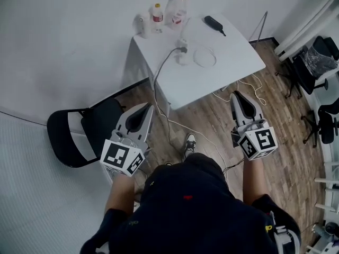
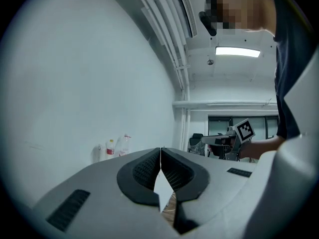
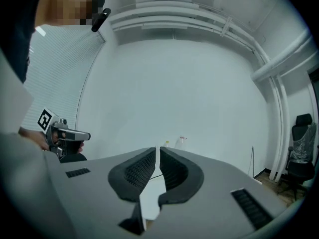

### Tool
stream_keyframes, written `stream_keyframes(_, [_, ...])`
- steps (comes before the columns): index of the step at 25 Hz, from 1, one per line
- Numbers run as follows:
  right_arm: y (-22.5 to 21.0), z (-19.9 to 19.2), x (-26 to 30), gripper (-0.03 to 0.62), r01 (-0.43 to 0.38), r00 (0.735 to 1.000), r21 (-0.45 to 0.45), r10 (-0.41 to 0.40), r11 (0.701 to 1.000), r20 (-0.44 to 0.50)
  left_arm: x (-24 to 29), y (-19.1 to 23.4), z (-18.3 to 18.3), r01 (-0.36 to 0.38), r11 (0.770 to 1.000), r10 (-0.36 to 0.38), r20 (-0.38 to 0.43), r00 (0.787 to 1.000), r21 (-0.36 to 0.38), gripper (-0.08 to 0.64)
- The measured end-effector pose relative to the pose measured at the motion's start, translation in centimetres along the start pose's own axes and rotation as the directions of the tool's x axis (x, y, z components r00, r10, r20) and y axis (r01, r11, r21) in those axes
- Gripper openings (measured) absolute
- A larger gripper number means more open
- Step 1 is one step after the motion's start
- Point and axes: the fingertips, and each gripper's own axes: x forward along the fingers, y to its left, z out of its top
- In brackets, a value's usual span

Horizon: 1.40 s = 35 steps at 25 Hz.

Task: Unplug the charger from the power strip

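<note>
A white power strip lies on the small white table ahead of me, with a white charger on it that I cannot make out clearly. A thin coiled white cable rests beside it. Both grippers are held level in front of my body, well short of the table. My left gripper has its jaws closed with nothing between them, the tips meeting in the left gripper view. My right gripper is likewise shut and empty.
Two bottles and a small white container stand at the table's back edge, with a black handset at its far right. A white cord trails onto the wood floor. A black chair stands left; office chairs right.
</note>
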Motion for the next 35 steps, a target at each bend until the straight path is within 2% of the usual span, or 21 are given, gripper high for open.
stream_keyframes(4, [-1.9, 0.4, 3.7, 0.041, -0.050, 0.998, 0.015, 0.050, 0.999, 0.033, 3.0, 1.2, 0.2, -0.017, 1.000, 0.017, -0.017, 1.000, 0.012, 0.023])
stream_keyframes(12, [-8.3, -0.7, 9.2, 0.041, -0.109, 0.994, 0.059, 0.107, 0.992, 0.028, 10.3, 2.2, 0.8, -0.068, 0.997, 0.070, -0.052, 0.996, 0.042, 0.023])
stream_keyframes(18, [-13.7, -2.2, 11.9, 0.041, -0.161, 0.987, 0.094, 0.159, 0.983, 0.025, 16.0, 2.5, 0.7, -0.114, 0.993, 0.113, -0.082, 0.990, -0.003, 0.023])
stream_keyframes(22, [-16.8, -3.9, 13.5, 0.041, -0.176, 0.984, 0.104, 0.177, 0.979, -0.008, 18.7, 3.0, -0.6, -0.151, 0.988, 0.148, -0.117, 0.982, -0.016, 0.023])
stream_keyframes(27, [-18.1, -5.7, 15.1, 0.041, -0.187, 0.981, 0.149, 0.193, 0.971, -0.027, 21.4, 3.5, -1.9, -0.143, 0.989, 0.138, -0.150, 0.979, -0.024, 0.023])
stream_keyframes(35, [-18.8, -5.5, 19.0, 0.041, -0.154, 0.986, 0.109, 0.160, 0.982, -0.047, 23.4, 7.3, -2.5, -0.093, 0.995, 0.085, -0.160, 0.983, -0.043, 0.023])
